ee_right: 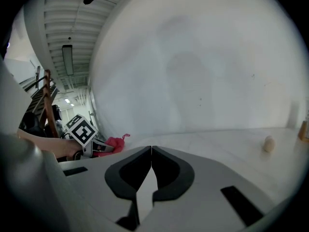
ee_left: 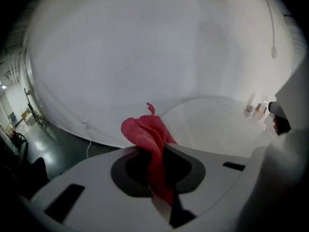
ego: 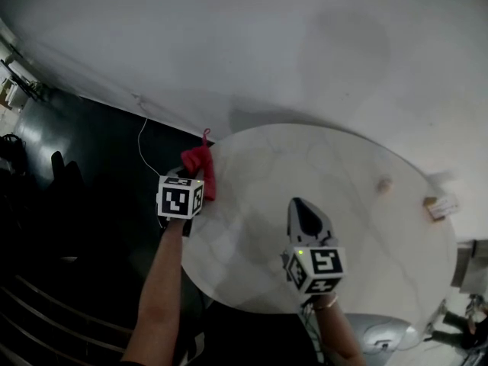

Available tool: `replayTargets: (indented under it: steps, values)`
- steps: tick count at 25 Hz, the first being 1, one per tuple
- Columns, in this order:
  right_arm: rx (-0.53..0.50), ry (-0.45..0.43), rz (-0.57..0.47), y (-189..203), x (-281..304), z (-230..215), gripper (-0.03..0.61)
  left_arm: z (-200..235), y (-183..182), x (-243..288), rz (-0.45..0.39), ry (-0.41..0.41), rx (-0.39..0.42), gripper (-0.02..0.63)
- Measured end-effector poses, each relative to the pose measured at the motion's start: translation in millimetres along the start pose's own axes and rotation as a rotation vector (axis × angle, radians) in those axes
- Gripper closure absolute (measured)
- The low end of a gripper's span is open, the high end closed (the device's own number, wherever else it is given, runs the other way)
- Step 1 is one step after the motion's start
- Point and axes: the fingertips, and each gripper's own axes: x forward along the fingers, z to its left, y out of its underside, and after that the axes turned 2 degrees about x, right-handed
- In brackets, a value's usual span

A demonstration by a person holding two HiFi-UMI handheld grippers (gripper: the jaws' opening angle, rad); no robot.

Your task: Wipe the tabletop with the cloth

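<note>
At left edge of round white counter (ego: pixel 358 227): left hand-held gripper (ego: pixel 197 180), jaws clamped on bunched red cloth (ego: pixel 200 166). Cloth sticking up past jaw tips, over counter rim; touching counter surface or just above it, hard to say. Above counter's near middle: right hand-held gripper (ego: pixel 308 213), jaws pressed together, nothing between. Toward counter's far right: small pale round object (ego: pixel 385 183). At counter's right rim: small boxy item (ego: pixel 441 205). Behind counter: plain white wall (ego: pixel 267 44).
</note>
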Motion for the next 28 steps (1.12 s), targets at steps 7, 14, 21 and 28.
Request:
replayTargets:
  steps: [7, 14, 21, 28]
  values:
    - [0.020, 0.011, -0.018, -6, -1, -5, 0.575, 52, 2, -9, 0.036, -0.133, -0.024, 0.572]
    - [0.037, 0.066, -0.054, -16, -14, -30, 0.575, -3, -75, -23, -0.099, -0.034, 0.035, 0.572]
    - [0.079, 0.167, -0.081, -19, -36, -71, 0.575, -147, -149, 8, -0.187, 0.263, 0.128, 0.572]
    - [0.107, 0.264, -0.083, -13, -53, -112, 0.575, -283, -164, 46, -0.129, 0.520, 0.155, 0.572]
